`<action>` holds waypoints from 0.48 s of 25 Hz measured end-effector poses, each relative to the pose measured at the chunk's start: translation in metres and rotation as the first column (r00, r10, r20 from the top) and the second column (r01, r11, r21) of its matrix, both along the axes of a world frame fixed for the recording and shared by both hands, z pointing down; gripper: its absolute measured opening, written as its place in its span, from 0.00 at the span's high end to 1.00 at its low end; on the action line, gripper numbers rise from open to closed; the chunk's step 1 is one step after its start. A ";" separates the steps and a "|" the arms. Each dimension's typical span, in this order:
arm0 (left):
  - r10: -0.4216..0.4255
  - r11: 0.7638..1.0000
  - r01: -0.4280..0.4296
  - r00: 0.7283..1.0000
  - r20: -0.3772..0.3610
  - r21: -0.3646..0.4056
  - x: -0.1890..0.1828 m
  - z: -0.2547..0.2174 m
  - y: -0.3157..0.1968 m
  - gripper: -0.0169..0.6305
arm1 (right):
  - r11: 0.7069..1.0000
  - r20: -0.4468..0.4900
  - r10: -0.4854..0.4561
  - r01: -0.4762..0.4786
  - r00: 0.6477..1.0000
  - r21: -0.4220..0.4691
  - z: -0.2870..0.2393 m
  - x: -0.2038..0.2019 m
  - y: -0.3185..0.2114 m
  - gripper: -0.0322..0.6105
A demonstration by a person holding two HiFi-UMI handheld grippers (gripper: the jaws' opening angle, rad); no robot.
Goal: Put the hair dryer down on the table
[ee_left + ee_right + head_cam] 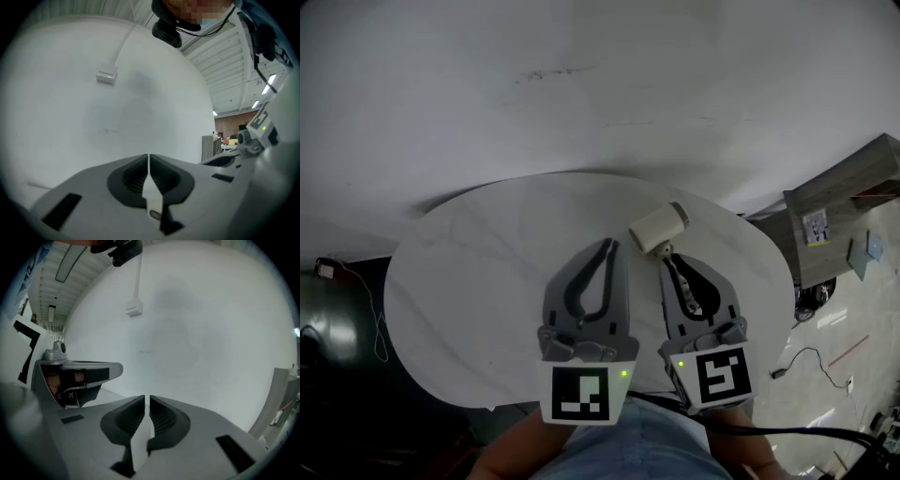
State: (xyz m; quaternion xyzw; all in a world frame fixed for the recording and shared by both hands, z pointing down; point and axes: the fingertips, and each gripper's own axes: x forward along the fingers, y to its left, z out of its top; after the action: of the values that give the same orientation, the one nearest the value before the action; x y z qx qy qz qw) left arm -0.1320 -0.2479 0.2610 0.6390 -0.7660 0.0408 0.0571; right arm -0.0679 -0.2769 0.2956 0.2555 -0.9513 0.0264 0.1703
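Observation:
A cream hair dryer (659, 228) lies on the round white table (469, 272), at its far right part. My right gripper (666, 259) hovers just short of it, tips close to the dryer's near end; whether they touch it I cannot tell. In the right gripper view the right gripper (146, 399) has its jaws drawn together to a thin slit with nothing between them, facing a white wall. My left gripper (610, 246) sits beside it to the left, over the table's middle. The left gripper (148, 157) is shut and empty.
A grey board (844, 206) leans at the right beyond the table, with cables (802, 361) on the floor below it. A dark green rounded object (328, 319) stands at the left. A small white box (134, 309) is mounted on the wall ahead.

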 end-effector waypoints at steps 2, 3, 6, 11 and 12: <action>0.003 0.999 -0.003 1.000 0.019 0.035 0.004 -0.013 0.001 0.95 | 0.999 0.052 -0.011 0.009 0.999 0.036 -0.019 -0.002 0.005 0.92; 0.003 0.999 -0.005 1.000 0.025 0.047 0.007 -0.018 0.004 0.95 | 0.999 0.076 -0.017 0.014 0.997 0.043 -0.027 -0.002 0.009 0.92; -0.005 0.998 0.003 1.000 0.029 0.058 0.012 -0.024 0.014 0.95 | 0.999 0.137 -0.029 0.023 0.990 0.044 -0.041 -0.001 0.017 0.93; -0.006 0.998 0.003 0.999 0.054 0.062 0.021 -0.032 0.025 0.95 | 0.996 0.154 -0.035 0.022 0.987 0.088 -0.054 0.003 0.026 0.93; -0.001 0.998 -0.002 0.998 0.064 0.058 0.024 -0.033 0.026 0.95 | 0.995 0.151 -0.039 0.024 0.988 0.101 -0.057 0.004 0.028 0.93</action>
State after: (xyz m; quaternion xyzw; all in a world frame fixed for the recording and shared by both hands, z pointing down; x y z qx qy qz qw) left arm -0.1085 -0.2217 0.2279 0.6389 -0.7682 0.0388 0.0140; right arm -0.0642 -0.2489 0.2388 0.2457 -0.9657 -0.0037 0.0843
